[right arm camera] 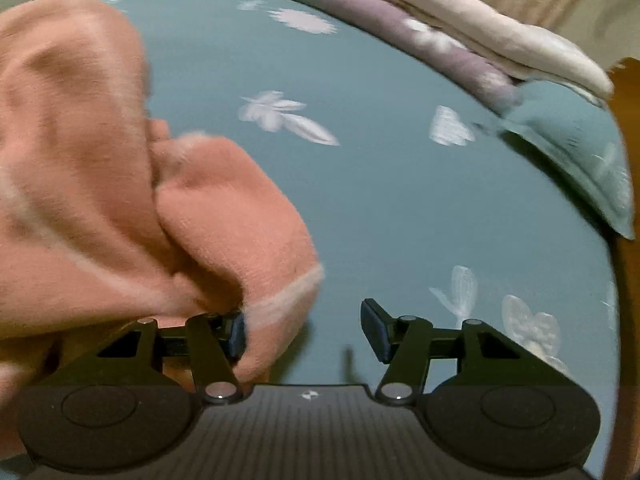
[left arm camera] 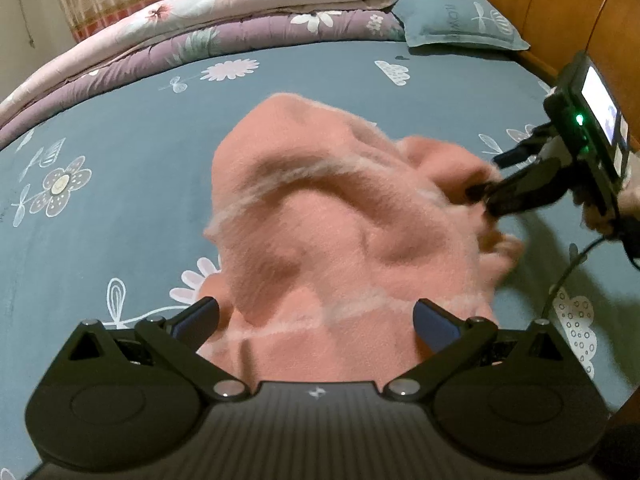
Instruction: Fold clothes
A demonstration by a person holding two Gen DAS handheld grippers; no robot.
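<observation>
- The bed [left arm camera: 132, 184] took up nearly everything, covered in a blue-grey sheet with white flowers and leaves printed on it.
- Along the far edge sat a folded stack of quilts [left arm camera: 224, 12], a pale pink one on top of a purple one, with a blue-grey pillow [left arm camera: 460, 20] right next to them by the wooden headboard [left arm camera: 560, 4].
- The pink sweater [left arm camera: 320, 216] was bunched up in a rumpled heap in the middle of the sheet, pale stripes running across it. It was pretty blurry in both views, so the exact folds were hard to make out.
- The left gripper [left arm camera: 316, 320] was low over the near edge of the sweater, jaws spread wide with the fabric lying between them, not pinched.
- The right gripper [right arm camera: 304, 332] was at the sweater's right side. In its own view the jaws were apart, with a flap of the sweater draped against the left finger [right arm camera: 237, 334] and the other finger over bare sheet.
- A hand [left arm camera: 612, 208] showed at the right edge of the left view, wrapped around the right gripper's handle, with a cable [left arm camera: 568, 272] trailing down from it.
</observation>
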